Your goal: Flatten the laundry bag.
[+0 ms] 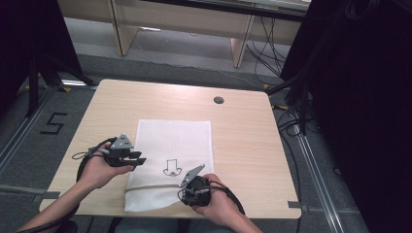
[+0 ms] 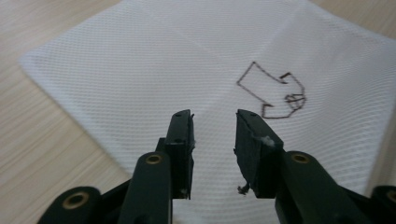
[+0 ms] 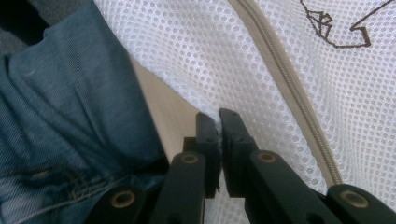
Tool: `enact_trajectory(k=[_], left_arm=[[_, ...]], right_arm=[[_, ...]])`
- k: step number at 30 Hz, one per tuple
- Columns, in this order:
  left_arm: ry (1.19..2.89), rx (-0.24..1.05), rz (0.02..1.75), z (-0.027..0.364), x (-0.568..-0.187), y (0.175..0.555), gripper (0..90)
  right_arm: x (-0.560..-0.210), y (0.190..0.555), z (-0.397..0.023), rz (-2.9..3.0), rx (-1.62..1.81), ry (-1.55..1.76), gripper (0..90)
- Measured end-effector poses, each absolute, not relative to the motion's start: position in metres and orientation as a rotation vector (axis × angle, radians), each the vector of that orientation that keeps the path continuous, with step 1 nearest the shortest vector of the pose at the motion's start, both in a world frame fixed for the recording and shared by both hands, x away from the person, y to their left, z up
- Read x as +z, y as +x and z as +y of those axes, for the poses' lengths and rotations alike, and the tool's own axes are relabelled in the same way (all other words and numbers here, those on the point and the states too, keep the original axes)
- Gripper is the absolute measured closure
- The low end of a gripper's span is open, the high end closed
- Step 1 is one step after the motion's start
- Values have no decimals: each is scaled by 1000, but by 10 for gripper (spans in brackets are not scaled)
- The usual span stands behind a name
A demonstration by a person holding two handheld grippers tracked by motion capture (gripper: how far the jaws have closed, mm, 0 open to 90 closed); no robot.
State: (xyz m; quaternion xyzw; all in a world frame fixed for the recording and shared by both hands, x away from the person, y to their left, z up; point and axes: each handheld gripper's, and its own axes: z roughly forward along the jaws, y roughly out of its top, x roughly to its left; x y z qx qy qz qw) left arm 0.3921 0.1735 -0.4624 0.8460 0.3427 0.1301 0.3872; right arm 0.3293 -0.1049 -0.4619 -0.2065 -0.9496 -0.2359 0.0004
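High view: the white mesh bag lies at the table's near edge, between both grippers. Left gripper view: the left gripper gapes empty above it. Right gripper view: the right gripper pinches its edge beside the zipper.

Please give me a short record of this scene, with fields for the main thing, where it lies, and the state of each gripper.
main thing: white mesh bag with a zipper and a drawn arrow
place: flat on the wooden table, near edge hanging over the front
left gripper: open above the bag, nothing between the jaws
right gripper: shut on the bag's near edge
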Motion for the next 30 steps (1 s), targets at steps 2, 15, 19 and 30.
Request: enact_trajectory(k=[2,15,19,30], left_arm=[[2148,333,857,166,-461,392,631],[2141,199,864,148,-469,386,619],[2164,192,828,138,-468,380,628],[2238,136,766,122,-470,371,754]], right_arm=[[-462,334,-100,-2982,-744,-665,874],[-445,332,-105,-2939,-898,-744,557],[-431,333,-116,-2928,-957,-766,545],[-444,372,-176,-2874,-836,-1160,860]])
